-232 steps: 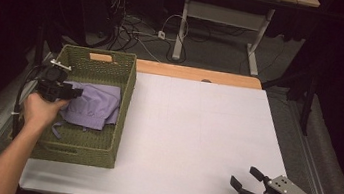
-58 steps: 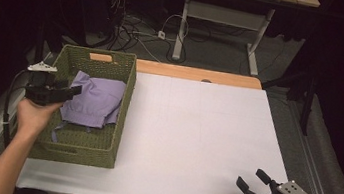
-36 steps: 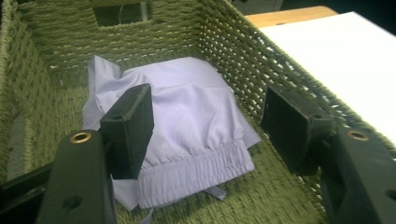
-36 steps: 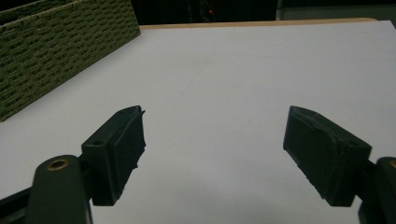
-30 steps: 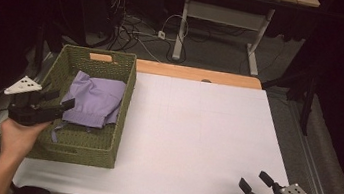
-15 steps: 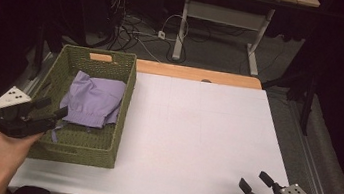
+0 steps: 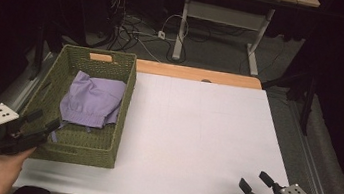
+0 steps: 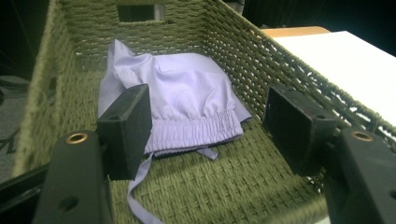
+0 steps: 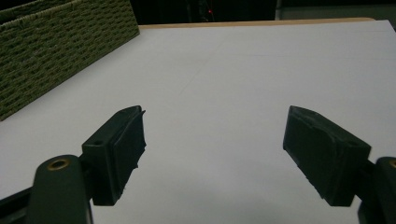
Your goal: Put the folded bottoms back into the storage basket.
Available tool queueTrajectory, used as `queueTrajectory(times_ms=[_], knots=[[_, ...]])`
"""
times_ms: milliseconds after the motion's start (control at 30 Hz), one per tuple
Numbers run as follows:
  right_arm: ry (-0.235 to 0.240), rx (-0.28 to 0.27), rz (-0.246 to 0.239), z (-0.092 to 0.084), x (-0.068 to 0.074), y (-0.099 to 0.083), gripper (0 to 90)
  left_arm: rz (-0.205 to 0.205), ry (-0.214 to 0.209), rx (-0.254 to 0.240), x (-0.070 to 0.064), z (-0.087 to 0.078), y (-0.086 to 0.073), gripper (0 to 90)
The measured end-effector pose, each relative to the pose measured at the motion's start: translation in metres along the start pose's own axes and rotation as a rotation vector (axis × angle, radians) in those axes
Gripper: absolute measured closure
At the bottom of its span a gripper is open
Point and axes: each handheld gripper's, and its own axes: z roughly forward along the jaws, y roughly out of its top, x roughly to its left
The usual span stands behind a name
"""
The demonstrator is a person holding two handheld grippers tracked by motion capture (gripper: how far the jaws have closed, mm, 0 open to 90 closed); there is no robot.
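At basket [image 7: 122,115] near rim, left gripper [image 7: 40,121] jaws apart, empty; right gripper [image 7: 257,183] likewise over bare table [image 7: 196,130].

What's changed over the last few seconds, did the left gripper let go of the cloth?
The left gripper has pulled back out of the green basket toward its near corner, jaws open and empty. The purple garment lies inside. The right gripper stayed put, open.

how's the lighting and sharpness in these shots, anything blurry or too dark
High view: the white table top is evenly lit and sharp, while the floor behind falls into near black. Left gripper view: the lilac folded cloth in the green woven basket is crisp, the black left gripper pads close up look soft. Right gripper view: the open right gripper looks dark and slightly blurred against the bright table, with no glare.
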Motion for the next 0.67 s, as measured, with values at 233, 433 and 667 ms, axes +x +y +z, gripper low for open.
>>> queueTrajectory(times_ms=[233,433,667], knots=[[0.0,-0.001,0.0,0.0,0.0,0.0,21.6,-0.002,0.02,-0.026,-0.004,-0.007,-0.017,31.5],[-0.001,-0.002,-0.002,0.0,0.0,0.0,21.6,-0.005,0.015,-0.037,-0.008,-0.009,-0.031,31.5],[0.003,-0.003,-0.007,0.0,0.0,0.0,21.7,-0.025,0.019,-0.051,-0.006,-0.009,-0.037,31.5]])
